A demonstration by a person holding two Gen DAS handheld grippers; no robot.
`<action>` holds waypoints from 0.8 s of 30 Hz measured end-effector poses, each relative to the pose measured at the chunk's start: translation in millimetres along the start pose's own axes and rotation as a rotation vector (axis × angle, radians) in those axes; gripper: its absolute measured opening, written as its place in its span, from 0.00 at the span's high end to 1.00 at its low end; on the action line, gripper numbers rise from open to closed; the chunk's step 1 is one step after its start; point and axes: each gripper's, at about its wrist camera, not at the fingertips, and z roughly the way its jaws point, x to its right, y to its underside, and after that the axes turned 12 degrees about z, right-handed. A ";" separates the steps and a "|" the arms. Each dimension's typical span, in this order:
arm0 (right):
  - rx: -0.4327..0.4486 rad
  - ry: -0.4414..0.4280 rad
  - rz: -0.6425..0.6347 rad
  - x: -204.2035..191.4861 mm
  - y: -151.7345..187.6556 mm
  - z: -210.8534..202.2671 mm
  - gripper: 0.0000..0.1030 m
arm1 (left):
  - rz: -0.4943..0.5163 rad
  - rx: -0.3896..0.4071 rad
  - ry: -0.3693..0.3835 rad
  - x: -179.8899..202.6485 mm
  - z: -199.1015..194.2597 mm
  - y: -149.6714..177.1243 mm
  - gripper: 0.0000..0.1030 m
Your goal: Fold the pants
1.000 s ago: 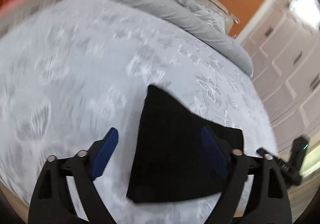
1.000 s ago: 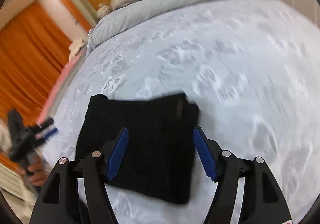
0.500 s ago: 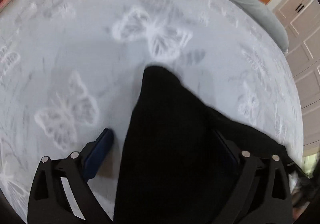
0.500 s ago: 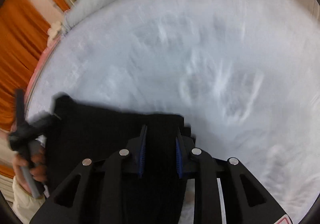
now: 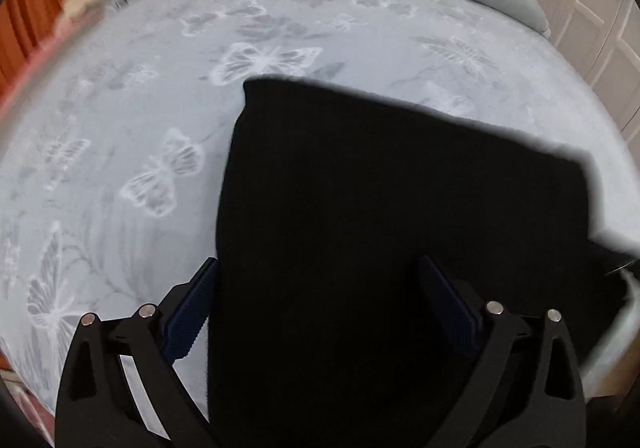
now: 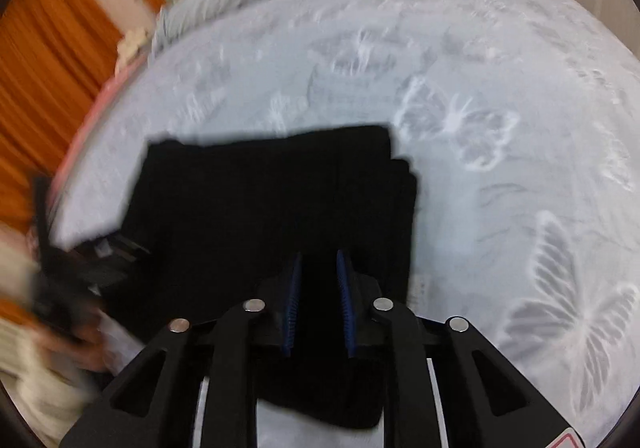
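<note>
Left gripper (image 5: pixel 316 300): jaws spread wide, angled steeply down. Blue pads stand far apart; the left-side pad (image 5: pixel 192 312) is out past the edge of the pants (image 5: pixel 380 207), the other pad sits over the dark cloth. Neither pad presses on anything.

Right gripper (image 6: pixel 318 300): also tilted steeply down, jaws drawn in narrow, blue pads nearly parallel with a fold of the pants pinched between them.

In the right wrist view, off to the left of those tongs, a blurred hand (image 6: pixel 76 344) with a pale sleeve grips the black left gripper body.
</note>
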 end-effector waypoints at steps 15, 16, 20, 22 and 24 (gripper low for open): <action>0.000 0.029 -0.014 2.3 48.6 -11.9 0.86 | 0.097 0.072 0.031 29.4 -53.6 44.6 0.09; 0.028 0.021 -0.017 -0.2 51.0 -21.6 0.87 | 0.104 0.068 0.027 30.2 -53.3 45.3 0.09; 0.028 0.033 0.012 11.9 58.0 -23.2 0.90 | 0.103 0.063 0.029 28.5 -53.3 47.6 0.09; -0.031 0.065 0.028 20.6 59.6 -3.9 0.88 | 0.103 0.059 0.018 27.2 -51.7 49.5 0.09; -0.022 0.069 0.011 18.9 57.7 -2.5 0.84 | 0.104 0.051 0.011 26.4 -49.4 50.4 0.09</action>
